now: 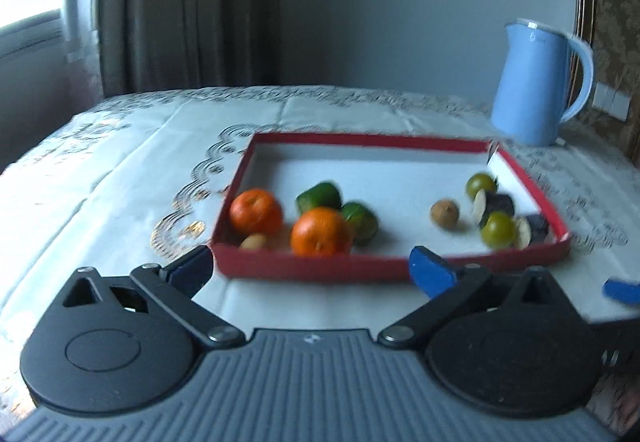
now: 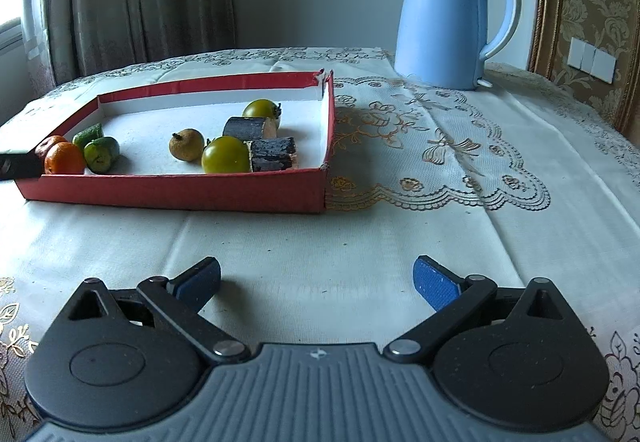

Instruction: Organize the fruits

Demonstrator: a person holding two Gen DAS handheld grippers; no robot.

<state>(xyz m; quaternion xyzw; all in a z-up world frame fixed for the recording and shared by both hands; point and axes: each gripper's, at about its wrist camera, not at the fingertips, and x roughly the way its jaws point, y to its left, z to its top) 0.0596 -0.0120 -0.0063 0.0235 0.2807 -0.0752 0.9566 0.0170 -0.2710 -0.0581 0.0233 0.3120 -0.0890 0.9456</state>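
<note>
Embroidered tablecloth [image 2: 400, 146] is carrying a red tray [image 2: 180, 194] holding the fruits [image 1: 320, 232]; left gripper [image 1: 312, 266] is hovering spread wide at its near wall, right gripper [image 2: 316, 282] spread, both empty.

I see shallow cardboard tray [image 2: 176, 192]: red walls, white floor. Inside: two round orange tangerines [image 1: 320, 232], green cut cucumber pieces [image 2: 102, 154], yellow-green round tomatoes [image 2: 226, 160], tan-brown small round fruits [image 2: 186, 145], black-skinned cut cane pieces [image 2: 274, 154] with pale ends. Cream cloth tablecloth [image 2: 400, 242], gold-brown floral embroidery. Pale blue plastic kettle [image 2: 444, 18]. My gripper pads [image 2: 434, 288]: blue.
</note>
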